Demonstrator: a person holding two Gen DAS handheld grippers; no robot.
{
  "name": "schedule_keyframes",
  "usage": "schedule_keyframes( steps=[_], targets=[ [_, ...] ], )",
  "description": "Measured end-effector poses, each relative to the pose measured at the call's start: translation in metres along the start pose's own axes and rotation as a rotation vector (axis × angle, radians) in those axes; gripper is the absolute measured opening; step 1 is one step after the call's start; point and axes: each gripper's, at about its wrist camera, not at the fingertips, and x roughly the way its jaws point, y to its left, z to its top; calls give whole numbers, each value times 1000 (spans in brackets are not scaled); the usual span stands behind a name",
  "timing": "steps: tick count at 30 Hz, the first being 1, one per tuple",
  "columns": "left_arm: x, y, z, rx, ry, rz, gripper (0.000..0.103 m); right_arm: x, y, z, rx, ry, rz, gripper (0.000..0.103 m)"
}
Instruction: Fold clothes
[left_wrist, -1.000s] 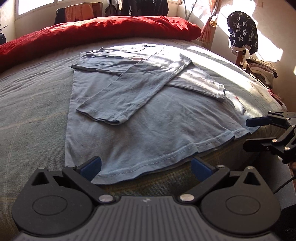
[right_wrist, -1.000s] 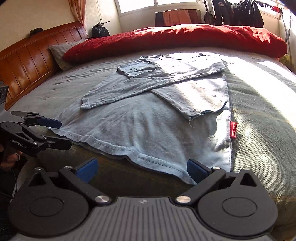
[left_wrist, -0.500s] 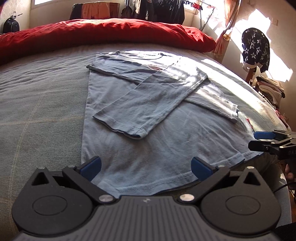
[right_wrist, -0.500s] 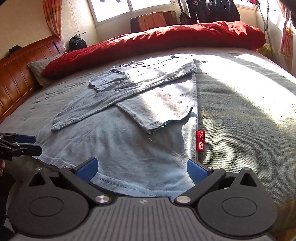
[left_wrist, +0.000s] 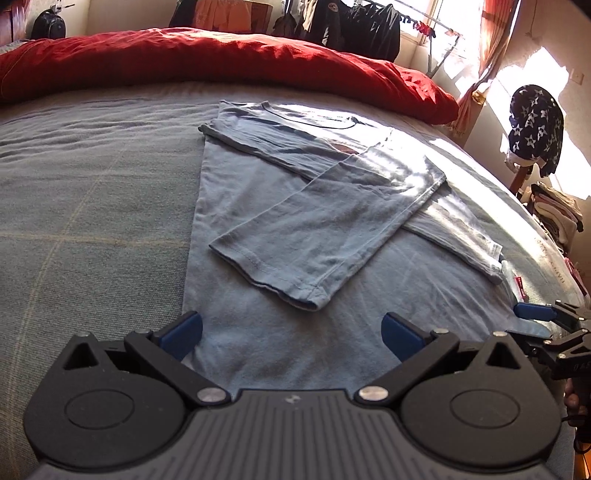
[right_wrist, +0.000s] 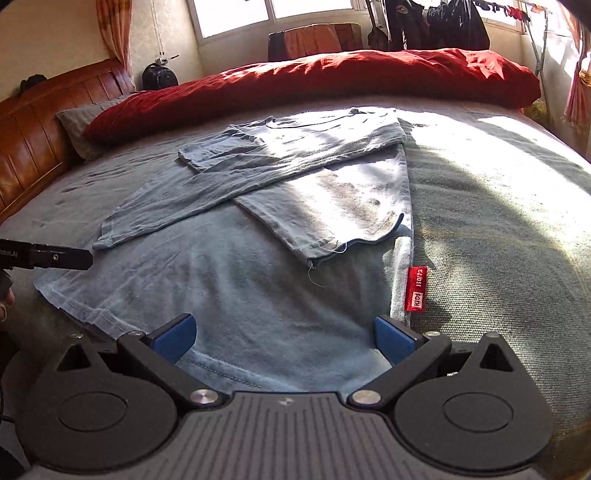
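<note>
A light blue long-sleeved shirt (left_wrist: 303, 236) (right_wrist: 258, 258) lies flat on the grey bed cover, both sleeves folded across its body. My left gripper (left_wrist: 291, 334) is open over the shirt's bottom left corner, its blue pads straddling the hem. My right gripper (right_wrist: 284, 338) is open over the bottom right corner, beside the red side label (right_wrist: 416, 288). Each gripper shows in the other's view: the right one (left_wrist: 535, 321) at the far right edge, the left one (right_wrist: 55, 256) at the far left edge. Neither holds cloth.
A red duvet (left_wrist: 221, 62) (right_wrist: 332, 85) runs along the far side of the bed. A wooden headboard (right_wrist: 33, 122) stands at the left. A chair with a star-patterned garment (left_wrist: 535, 125) and stacked clothes (left_wrist: 557, 210) sits off the right side.
Both grippers have moved forward and down onto the shirt's bottom hem, each now over a corner. The shirt itself has not moved.
</note>
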Motion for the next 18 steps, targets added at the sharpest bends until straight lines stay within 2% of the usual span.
schedule_keyframes(
  steps=[3,6,9,14,18],
  targets=[
    [0,0,27,30,-17,-18,102,1,3,1,-16,11,-13,103],
    [18,4,59,33,-1,-43,102,3,4,2,-26,17,-21,103],
    [48,7,82,10,52,-75,102,3,4,1,-29,14,-21,103],
    [86,18,89,-59,88,-118,102,4,5,1,-40,18,-22,103],
    [87,38,84,-119,60,-72,102,5,7,0,-56,21,-29,103]
  ],
)
